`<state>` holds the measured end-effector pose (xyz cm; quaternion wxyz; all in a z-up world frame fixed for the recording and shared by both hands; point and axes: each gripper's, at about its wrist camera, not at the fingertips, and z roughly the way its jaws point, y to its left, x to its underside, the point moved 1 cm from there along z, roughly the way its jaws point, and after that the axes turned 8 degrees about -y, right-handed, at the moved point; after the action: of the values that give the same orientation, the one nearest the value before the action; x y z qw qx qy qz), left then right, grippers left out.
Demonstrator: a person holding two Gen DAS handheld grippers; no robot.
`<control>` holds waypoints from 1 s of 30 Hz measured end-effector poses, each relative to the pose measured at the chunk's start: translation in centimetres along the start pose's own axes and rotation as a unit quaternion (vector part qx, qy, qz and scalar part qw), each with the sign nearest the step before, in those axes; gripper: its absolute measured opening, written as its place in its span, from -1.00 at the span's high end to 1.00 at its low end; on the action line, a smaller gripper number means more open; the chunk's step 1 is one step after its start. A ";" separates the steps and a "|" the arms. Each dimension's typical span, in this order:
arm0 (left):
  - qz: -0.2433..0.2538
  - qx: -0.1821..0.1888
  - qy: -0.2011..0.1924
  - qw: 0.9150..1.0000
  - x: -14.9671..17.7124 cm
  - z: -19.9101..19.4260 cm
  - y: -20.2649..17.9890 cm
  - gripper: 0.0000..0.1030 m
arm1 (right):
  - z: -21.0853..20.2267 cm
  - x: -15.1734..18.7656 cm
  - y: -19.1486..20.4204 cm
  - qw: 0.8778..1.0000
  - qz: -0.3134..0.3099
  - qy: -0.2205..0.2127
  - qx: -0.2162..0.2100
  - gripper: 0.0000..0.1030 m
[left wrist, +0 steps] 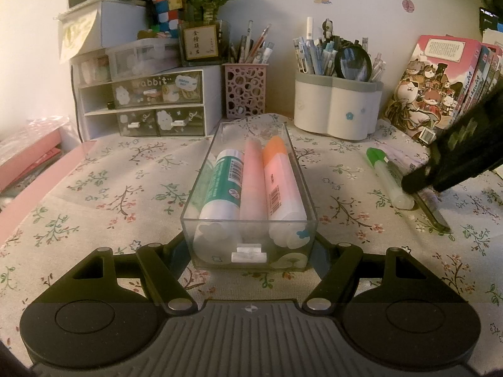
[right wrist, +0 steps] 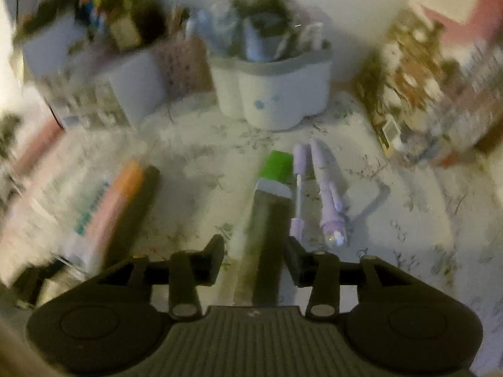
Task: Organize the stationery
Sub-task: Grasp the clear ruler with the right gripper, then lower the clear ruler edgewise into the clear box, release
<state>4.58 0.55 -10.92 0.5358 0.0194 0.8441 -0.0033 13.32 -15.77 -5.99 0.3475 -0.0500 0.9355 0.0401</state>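
Observation:
My left gripper is shut on the near end of a clear plastic drawer box resting on the floral tablecloth. The box holds a green-labelled glue stick, a pink stick and an orange-capped stick. My right gripper is open, its jaws on either side of a green-capped glue stick lying on the cloth, not closed on it. That stick and the right gripper show at the right in the left wrist view. The right wrist view is blurred.
Two purple pens lie right of the green-capped stick. A white pen holder, a pink lattice pen cup, a small drawer unit and books line the back wall.

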 end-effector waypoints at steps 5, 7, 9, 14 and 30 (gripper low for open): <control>0.000 0.001 0.000 1.000 0.0 0.0 0.0 -0.41 | 0.6 0.5 0.9 0.999 -0.039 0.007 0.027 0.25; 0.000 0.001 0.000 1.000 0.1 0.0 0.0 -0.41 | 0.5 0.3 0.2 0.999 -0.024 0.008 0.019 0.51; 0.000 0.001 0.000 1.000 0.0 0.0 -0.1 -0.41 | 0.3 0.5 -0.5 1.000 -0.016 0.011 0.016 0.58; 0.001 0.001 0.000 1.000 0.0 0.0 0.0 -0.41 | -0.3 0.7 -2.9 0.999 0.044 0.001 -0.019 0.73; 0.001 0.001 0.001 1.000 0.0 0.0 0.0 -0.41 | 0.4 0.5 -6.2 0.994 0.093 0.011 -0.061 0.80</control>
<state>4.59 0.50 -10.94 0.5354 0.0204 0.8444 -0.0039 14.00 -21.91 -6.89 0.3287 0.0155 0.9355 0.1284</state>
